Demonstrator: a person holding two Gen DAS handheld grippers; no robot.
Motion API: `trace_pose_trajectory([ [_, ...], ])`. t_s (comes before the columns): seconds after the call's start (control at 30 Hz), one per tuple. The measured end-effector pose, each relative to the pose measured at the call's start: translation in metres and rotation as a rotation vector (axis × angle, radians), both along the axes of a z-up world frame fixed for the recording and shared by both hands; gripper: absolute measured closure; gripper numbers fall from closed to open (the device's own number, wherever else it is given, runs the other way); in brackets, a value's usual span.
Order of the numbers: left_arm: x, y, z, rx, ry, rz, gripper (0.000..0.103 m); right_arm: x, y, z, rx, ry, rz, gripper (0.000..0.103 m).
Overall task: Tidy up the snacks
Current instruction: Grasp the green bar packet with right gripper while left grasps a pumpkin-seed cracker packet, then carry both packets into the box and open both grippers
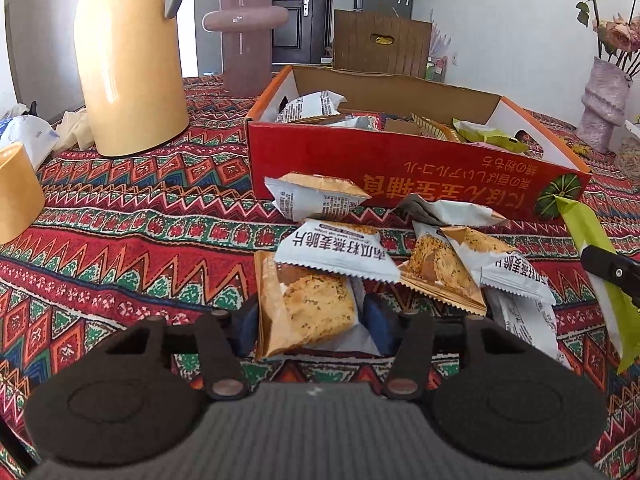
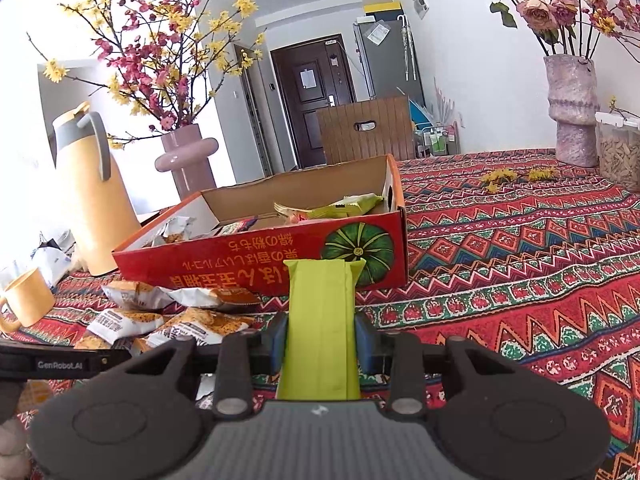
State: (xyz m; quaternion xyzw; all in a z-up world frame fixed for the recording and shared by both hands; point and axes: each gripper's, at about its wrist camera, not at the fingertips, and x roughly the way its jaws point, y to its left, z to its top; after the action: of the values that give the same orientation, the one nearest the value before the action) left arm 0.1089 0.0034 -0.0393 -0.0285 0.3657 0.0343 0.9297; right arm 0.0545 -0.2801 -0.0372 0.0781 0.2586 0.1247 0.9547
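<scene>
Before the red box (image 1: 400, 160), the left gripper (image 1: 308, 320) clamps a cracker packet (image 1: 308, 308); the right gripper (image 2: 320, 340) clamps a green packet (image 2: 320, 320).

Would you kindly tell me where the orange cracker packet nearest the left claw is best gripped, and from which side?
Grip the orange cracker packet across its puffed middle, coming from the near side and tilted downward, as the left claw does. Its long flat sides face the blue pads, and its far end is tucked under a white packet.
</scene>
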Motion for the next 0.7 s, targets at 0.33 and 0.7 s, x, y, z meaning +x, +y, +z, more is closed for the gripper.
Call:
trace_pose_trajectory([
  [0.33, -0.022, 0.011, 0.008, -0.007, -0.052, -0.019, 0.058, -0.002, 0.001, 0.001, -0.012, -0.007, -0.01, 0.069],
  [0.7, -0.039, 0.022, 0.026, -0.01, -0.125, -0.015, 0.064, -0.009, 0.001, 0.006, -0.016, -0.024, -0.019, 0.069],
])
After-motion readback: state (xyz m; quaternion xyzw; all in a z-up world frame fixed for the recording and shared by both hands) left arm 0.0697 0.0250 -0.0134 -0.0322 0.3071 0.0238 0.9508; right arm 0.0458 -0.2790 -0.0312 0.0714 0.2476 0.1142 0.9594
